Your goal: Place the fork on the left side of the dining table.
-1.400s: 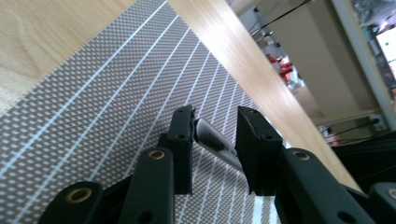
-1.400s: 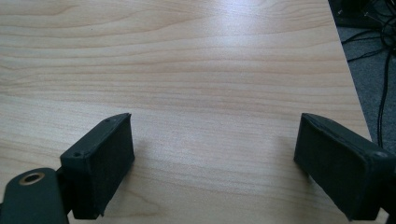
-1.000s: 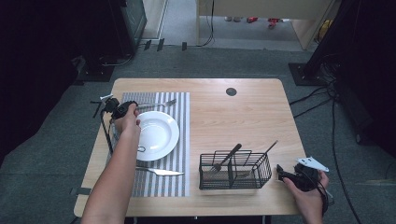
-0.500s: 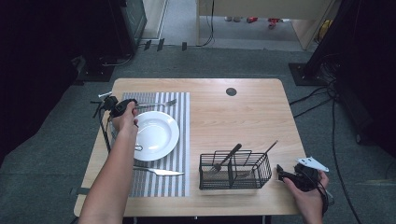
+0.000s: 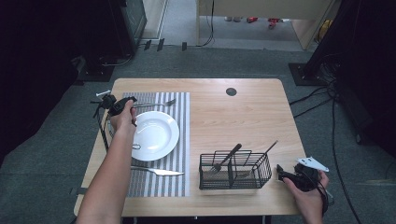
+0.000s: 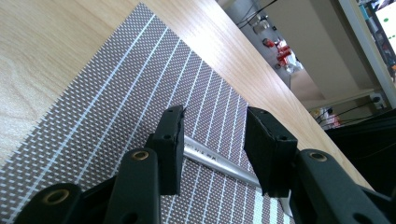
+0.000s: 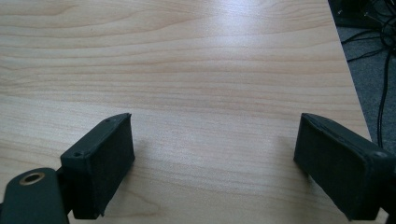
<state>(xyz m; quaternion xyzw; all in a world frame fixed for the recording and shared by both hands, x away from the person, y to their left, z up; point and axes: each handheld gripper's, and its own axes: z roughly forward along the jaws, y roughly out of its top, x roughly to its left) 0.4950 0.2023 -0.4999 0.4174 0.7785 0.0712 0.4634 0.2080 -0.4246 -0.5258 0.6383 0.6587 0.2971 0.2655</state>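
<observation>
Lying between just-opening left tool (image 6: 212, 149) jaws: fork (image 6: 219, 161) handle, seemingly untouched.

Table (image 5: 224, 116): striped placemat (image 5: 180, 140), wire basket (image 5: 233, 170)

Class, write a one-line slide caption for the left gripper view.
Left hand-held gripper, jaws just opening, straddles the silver metal fork handle lying on the grey striped woven placemat.
</observation>
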